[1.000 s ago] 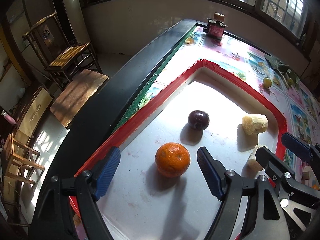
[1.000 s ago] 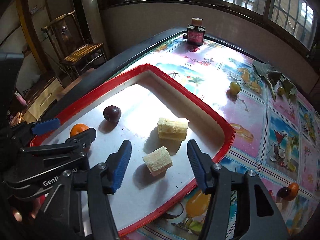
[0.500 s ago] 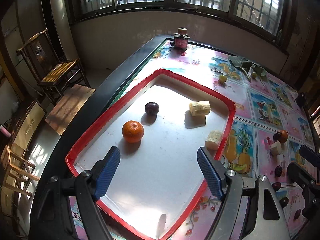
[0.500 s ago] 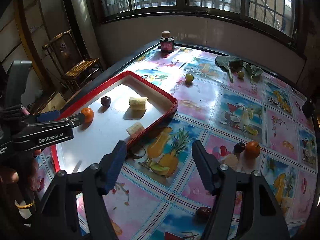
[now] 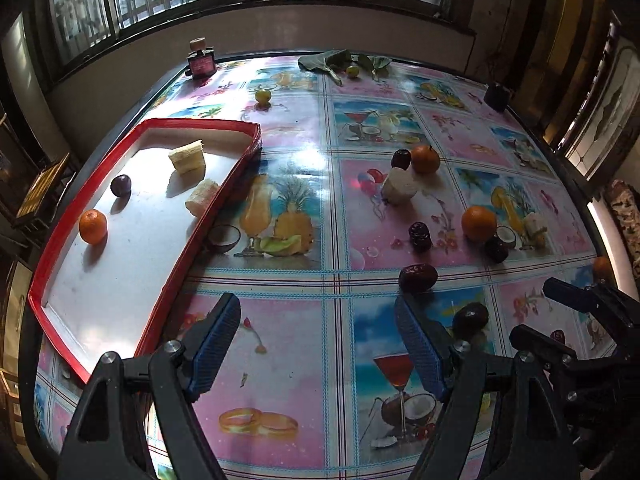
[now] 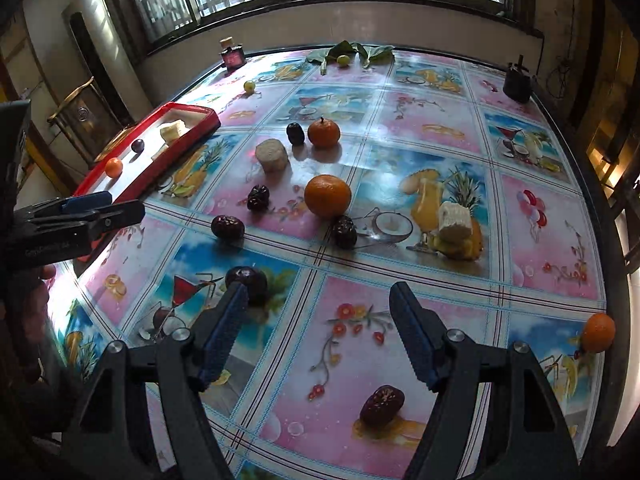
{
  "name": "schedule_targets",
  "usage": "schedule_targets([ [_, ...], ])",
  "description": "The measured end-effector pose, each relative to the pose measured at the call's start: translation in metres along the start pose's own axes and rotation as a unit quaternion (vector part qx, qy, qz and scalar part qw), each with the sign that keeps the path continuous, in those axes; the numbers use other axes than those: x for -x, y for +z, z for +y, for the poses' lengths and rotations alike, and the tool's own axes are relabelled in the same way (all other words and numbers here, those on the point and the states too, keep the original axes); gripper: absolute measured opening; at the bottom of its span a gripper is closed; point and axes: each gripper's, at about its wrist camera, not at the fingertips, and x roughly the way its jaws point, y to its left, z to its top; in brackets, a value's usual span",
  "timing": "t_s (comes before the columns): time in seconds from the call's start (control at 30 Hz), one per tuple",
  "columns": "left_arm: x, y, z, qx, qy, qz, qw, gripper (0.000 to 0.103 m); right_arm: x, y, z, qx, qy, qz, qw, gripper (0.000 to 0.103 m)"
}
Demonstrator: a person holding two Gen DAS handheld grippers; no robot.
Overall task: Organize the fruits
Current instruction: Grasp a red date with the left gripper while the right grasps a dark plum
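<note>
A red-rimmed tray (image 5: 176,236) at the table's left holds an orange (image 5: 93,226), a dark plum (image 5: 121,185) and two sugarcane pieces (image 5: 187,157). Loose on the patterned table lie oranges (image 6: 327,195), dark red dates (image 6: 227,226), a plum (image 6: 246,278) and cane pieces (image 6: 272,155). My left gripper (image 5: 318,348) is open and empty, above the table right of the tray. My right gripper (image 6: 318,336) is open and empty over the table's near part, with a date (image 6: 381,400) just beyond its right finger.
A small dark bottle (image 5: 202,60) stands at the far edge, green leaves with small yellow-green fruits (image 6: 344,56) nearby. A dark cup (image 6: 517,83) sits at the far right. One orange (image 6: 598,332) lies at the right table edge. A wooden chair stands off the left side.
Both grippers have pulled back and up from the tray towards the table's middle and right, staying open. The orange and cane pieces remain in the tray.
</note>
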Motion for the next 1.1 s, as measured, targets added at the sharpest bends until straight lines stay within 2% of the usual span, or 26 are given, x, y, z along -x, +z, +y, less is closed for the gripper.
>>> schedule_targets([
  [0.13, 0.005, -0.004, 0.0, -0.007, 0.014, -0.001, 0.9999, 0.079, -0.024, 0.001, 0.023, 0.034, 0.02, 0.01, 0.999, 0.074],
  [0.27, 0.006, -0.006, 0.003, 0.001, 0.018, -0.002, 0.9998, 0.079, -0.042, 0.005, 0.025, 0.036, 0.033, 0.018, 0.999, 0.074],
  [0.4, 0.002, -0.008, 0.002, -0.001, 0.018, 0.002, 0.9998, 0.079, -0.048, 0.007, 0.03, 0.064, 0.039, 0.02, 0.997, 0.054],
  [0.5, 0.001, -0.007, -0.003, -0.008, 0.009, 0.0, 0.9999, 0.079, -0.048, 0.007, 0.03, 0.067, 0.052, 0.021, 0.996, 0.033],
  [0.83, -0.014, 0.003, -0.044, -0.06, -0.068, 0.001, 0.9959, 0.079, -0.03, -0.012, 0.011, 0.058, 0.032, 0.024, 0.998, 0.032],
  [1.03, -0.035, 0.011, -0.057, -0.071, -0.09, 0.014, 0.9933, 0.078, -0.031, -0.012, 0.008, 0.042, 0.034, 0.019, 0.998, 0.032],
  [1.07, -0.037, 0.012, -0.058, -0.071, -0.087, 0.016, 0.9936, 0.076, -0.031, -0.012, 0.009, 0.041, 0.034, 0.018, 0.998, 0.032],
  [1.1, -0.04, 0.013, -0.058, -0.071, -0.086, 0.02, 0.9936, 0.07, -0.031, -0.012, 0.008, 0.04, 0.034, 0.017, 0.998, 0.032],
])
